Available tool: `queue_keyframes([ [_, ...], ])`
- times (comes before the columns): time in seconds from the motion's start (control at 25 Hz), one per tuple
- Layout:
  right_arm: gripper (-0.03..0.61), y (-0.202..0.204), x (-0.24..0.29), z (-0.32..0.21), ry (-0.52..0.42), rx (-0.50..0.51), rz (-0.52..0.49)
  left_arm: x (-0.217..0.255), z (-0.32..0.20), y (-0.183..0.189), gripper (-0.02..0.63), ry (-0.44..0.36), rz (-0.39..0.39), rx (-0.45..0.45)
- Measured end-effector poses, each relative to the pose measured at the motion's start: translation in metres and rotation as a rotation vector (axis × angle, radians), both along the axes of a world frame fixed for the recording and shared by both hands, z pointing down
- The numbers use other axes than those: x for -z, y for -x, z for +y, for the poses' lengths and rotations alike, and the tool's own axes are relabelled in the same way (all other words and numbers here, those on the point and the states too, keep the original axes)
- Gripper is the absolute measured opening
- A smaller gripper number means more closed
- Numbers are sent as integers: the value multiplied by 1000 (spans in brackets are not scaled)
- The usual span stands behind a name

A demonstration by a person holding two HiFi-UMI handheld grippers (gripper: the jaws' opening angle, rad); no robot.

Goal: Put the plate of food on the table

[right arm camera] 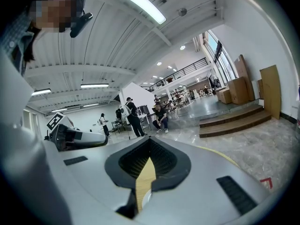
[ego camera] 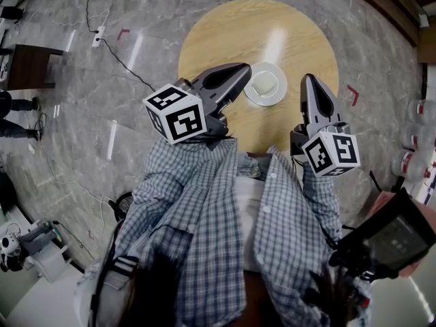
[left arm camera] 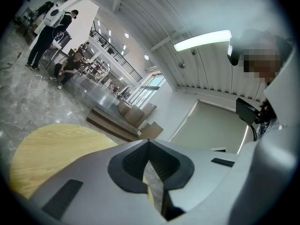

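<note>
Plate sits flat near the centre of the round table, with the left claw at its 9 o'clock and the right claw at its 3 o'clock, both shut tight and empty; placement looks done, so draw both toward 6 o'clock without brushing the rim.

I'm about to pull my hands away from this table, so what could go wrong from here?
The left tongs and right tongs, both shut and empty, flank the plate on the table; a sideways swing could knock it. A cable trails across the floor left of the table, a possible trip.
</note>
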State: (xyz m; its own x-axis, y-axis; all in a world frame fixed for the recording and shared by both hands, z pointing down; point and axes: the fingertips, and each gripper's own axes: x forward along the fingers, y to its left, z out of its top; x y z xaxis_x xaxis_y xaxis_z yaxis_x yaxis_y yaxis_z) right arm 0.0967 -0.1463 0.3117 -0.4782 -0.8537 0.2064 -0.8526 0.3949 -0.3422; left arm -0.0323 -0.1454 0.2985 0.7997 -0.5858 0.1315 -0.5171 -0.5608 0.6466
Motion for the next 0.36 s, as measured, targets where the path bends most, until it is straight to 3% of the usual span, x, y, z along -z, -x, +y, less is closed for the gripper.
queue_keyframes([
  [0.36,8,-1,-2,0,5,1,0,-4,0,-1,8,2,-27,-10],
])
